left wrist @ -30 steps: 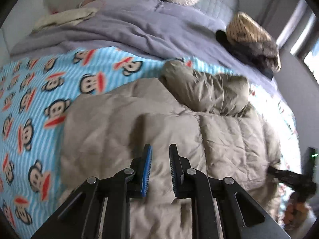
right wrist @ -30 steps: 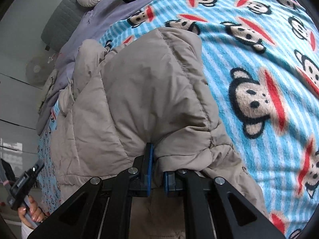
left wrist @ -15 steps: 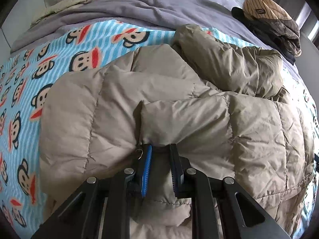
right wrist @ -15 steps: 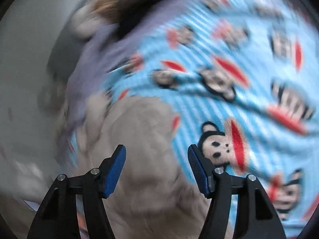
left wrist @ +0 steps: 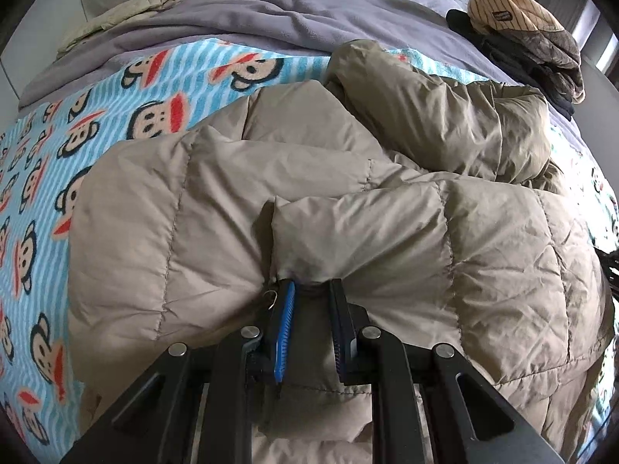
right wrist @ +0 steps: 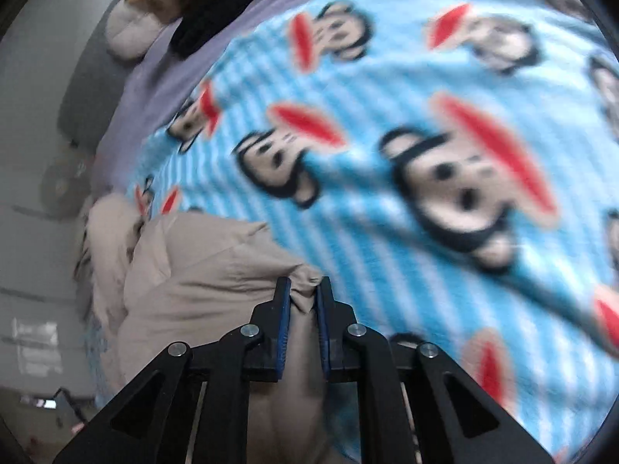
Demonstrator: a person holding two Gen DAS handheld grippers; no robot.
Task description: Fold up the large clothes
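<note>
On the bed (left wrist: pixel 317 11), under both of my cameras, lies a blue striped blanket (left wrist: pixel 46 162) printed with monkey faces, with a grey-lilac cover (left wrist: pixel 271 15) bunched past it toward the head end. Task item: a big tan quilted jacket (left wrist: pixel 387 232), spread over the blanket's near half, one sleeve or hood part heaped at its far right side; I cannot tell which. Dark clothes topped by a striped cream cap (left wrist: pixel 510 4) sit at the far right corner, near the jacket but apart from it. A pale round cushion (right wrist: pixel 127 34) shows blurred at the head end in the right wrist view. Left gripper (left wrist: pixel 311 294): jaws drawn close together, clamped on a puckered fold of the jacket's near edge, a small metal hook or zip pull just beside the blue pad. Right gripper (right wrist: pixel 303 294): jaws have just been closing and now pinch a corner of tan jacket fabric between the blue pads, at the jacket's edge where it meets bare blanket. Right view is motion-blurred.
</note>
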